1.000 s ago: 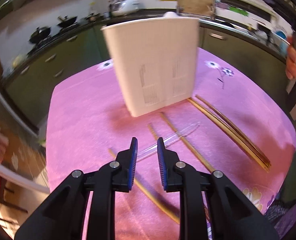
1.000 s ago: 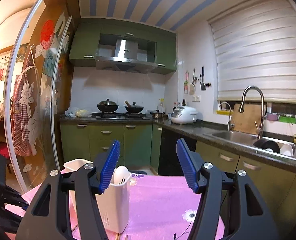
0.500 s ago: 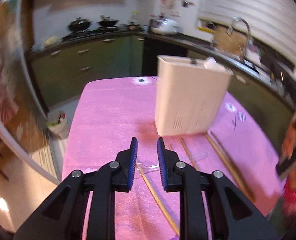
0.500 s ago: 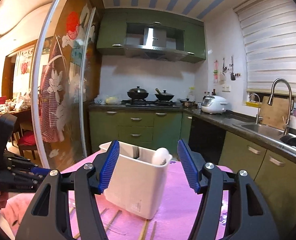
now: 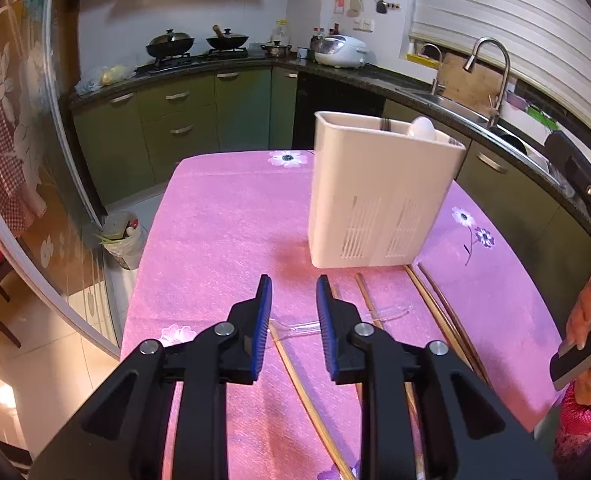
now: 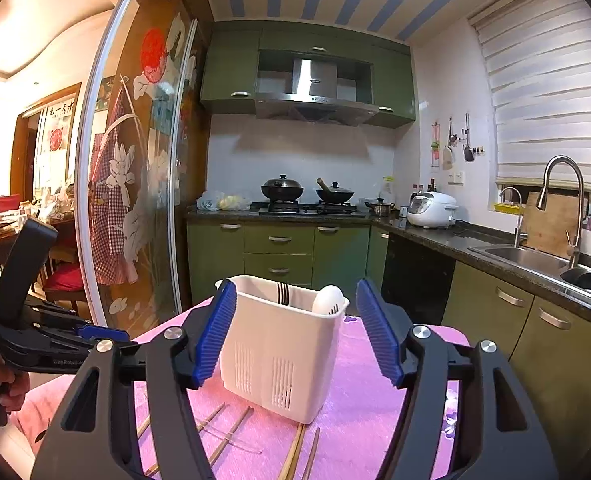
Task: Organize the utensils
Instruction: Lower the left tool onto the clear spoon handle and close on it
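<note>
Both tongs (image 5: 291, 312) (image 6: 295, 332) parted, chopsticks (image 5: 439, 312) beside holder (image 5: 379, 196)

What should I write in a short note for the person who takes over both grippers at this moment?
Left gripper: open a narrow gap, empty, above the pink tablecloth near the clear plastic spoon.
Right gripper: open wide, empty, raised and facing the white utensil holder.
The holder stands upright on the table and already holds a white spoon and a dark-tined fork.
Left to do: several wooden chopsticks and the clear spoon lie loose on the cloth in front of the holder; they likely go into it next.
</note>
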Demonstrator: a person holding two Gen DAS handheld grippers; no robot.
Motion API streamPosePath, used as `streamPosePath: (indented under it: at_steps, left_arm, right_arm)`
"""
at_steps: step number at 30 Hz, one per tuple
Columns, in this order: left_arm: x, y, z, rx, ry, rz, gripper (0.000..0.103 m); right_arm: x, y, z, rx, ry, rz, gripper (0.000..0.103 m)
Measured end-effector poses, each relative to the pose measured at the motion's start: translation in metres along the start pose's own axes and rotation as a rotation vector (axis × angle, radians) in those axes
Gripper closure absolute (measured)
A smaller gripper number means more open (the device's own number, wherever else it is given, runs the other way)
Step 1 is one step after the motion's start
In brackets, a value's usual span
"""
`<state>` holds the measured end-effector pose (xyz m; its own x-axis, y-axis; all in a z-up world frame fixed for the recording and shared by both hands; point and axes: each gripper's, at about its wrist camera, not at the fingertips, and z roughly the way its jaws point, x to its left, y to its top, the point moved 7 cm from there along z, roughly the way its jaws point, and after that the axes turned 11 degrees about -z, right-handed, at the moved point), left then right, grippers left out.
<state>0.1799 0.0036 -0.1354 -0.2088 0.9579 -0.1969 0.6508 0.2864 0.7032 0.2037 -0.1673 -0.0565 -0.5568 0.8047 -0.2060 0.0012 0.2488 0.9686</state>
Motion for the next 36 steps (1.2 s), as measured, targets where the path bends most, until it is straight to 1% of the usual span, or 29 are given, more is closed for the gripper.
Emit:
streamPosePath:
  at_steps: [2, 5, 7, 9, 10, 11, 14, 17, 20, 23, 26, 30, 36]
  left_arm:
    - [-0.006, -0.003, 0.005, 0.013, -0.017, 0.023, 0.081]
    - [-0.017, -0.010, 0.017, 0.029, -0.061, 0.100, 0.081]
    - [-0.025, -0.016, 0.030, 0.058, -0.115, 0.203, 0.081]
    - [-0.025, -0.022, 0.044, 0.072, -0.135, 0.314, 0.081]
    - [-0.023, -0.025, 0.051, 0.085, -0.151, 0.353, 0.081]
    - [-0.021, -0.026, 0.057, 0.098, -0.156, 0.364, 0.081]
    - [-0.011, -0.027, 0.069, 0.128, -0.223, 0.346, 0.081]
    - [-0.009, -0.030, 0.069, 0.135, -0.249, 0.355, 0.081]
    - [-0.013, -0.034, 0.066, 0.145, -0.272, 0.406, 0.081]
    - [-0.020, -0.039, 0.069, 0.186, -0.314, 0.464, 0.081]
    - [-0.024, -0.048, 0.078, 0.231, -0.347, 0.550, 0.081]
    - [-0.025, -0.048, 0.091, 0.272, -0.374, 0.612, 0.081]
    - [-0.031, -0.055, 0.112, 0.358, -0.411, 0.727, 0.081]
  right_arm:
    - [-0.002, -0.001, -0.005, -0.001, -0.006, 0.006, 0.040]
    - [-0.006, -0.003, -0.016, -0.003, -0.014, 0.014, 0.040]
    - [-0.008, -0.005, -0.023, 0.000, -0.022, 0.014, 0.040]
    - [-0.007, -0.007, -0.029, 0.005, -0.032, 0.019, 0.040]
    - [-0.009, -0.008, -0.031, 0.007, -0.040, 0.023, 0.040]
    - [-0.010, -0.009, -0.033, 0.010, -0.047, 0.026, 0.040]
    - [-0.013, -0.012, -0.037, 0.020, -0.069, 0.043, 0.040]
    - [-0.016, -0.016, -0.037, 0.032, -0.074, 0.068, 0.040]
    - [-0.017, -0.018, -0.033, 0.050, -0.067, 0.081, 0.040]
    - [-0.012, -0.017, -0.030, 0.057, -0.058, 0.078, 0.040]
    - [-0.006, -0.015, -0.030, 0.062, -0.056, 0.062, 0.040]
    - [-0.003, -0.013, -0.029, 0.076, -0.061, 0.043, 0.040]
    - [-0.004, -0.010, -0.028, 0.089, -0.084, 0.023, 0.039]
